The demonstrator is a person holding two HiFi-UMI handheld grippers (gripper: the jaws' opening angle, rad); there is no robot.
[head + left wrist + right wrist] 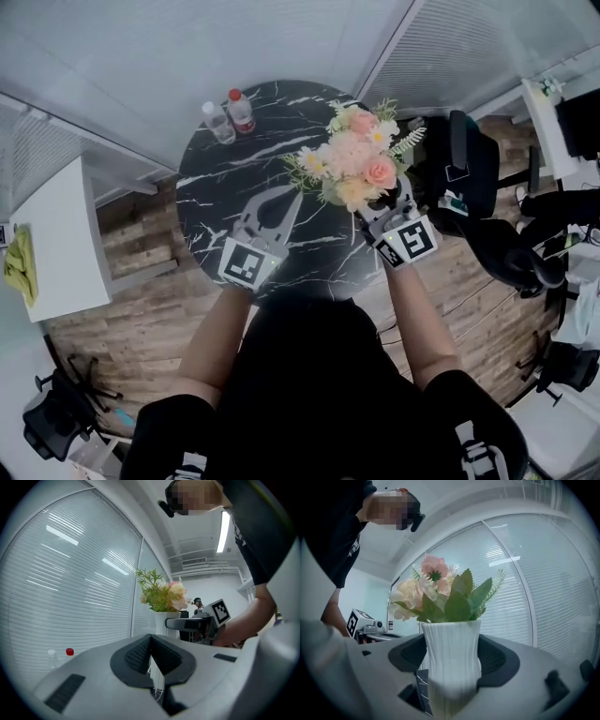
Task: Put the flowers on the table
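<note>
You're mid-placement. The round black marble surface (225, 178) is under both arms, and the flowers (354, 164), a pink and cream bunch with green leaves, hang over its right side near the rim. The right tongs (381, 202) pinch the white ribbed vase (452, 658) on both sides of its waist, and it stands upright between the jaws. The vase's foot is blurred and cut off in the right gripper view, so you can't tell whether it touches the marble yet. The left tongs (293, 196) are pressed together with nothing in them. They sit low over the middle of the surface, just left of the bunch and apart from it. My read is that the carry is mostly done and the set-down is what's left. Next you need to bring the vase straight down and a bit further in from the rim, then let go only once the base sits flat, because the bunch looks top-heavy and could tip. For the room, slatted blinds (141, 66) fill the walls behind, and there's a wood plank floor (141, 309) below. A white surface (56, 234) at far left carries a yellow-green cloth (19, 262). A black chair (469, 169) stands right beside the marble on the right. Two small bottles (230, 117) stand at the far edge, one red-capped, well apart from the flowers.
</note>
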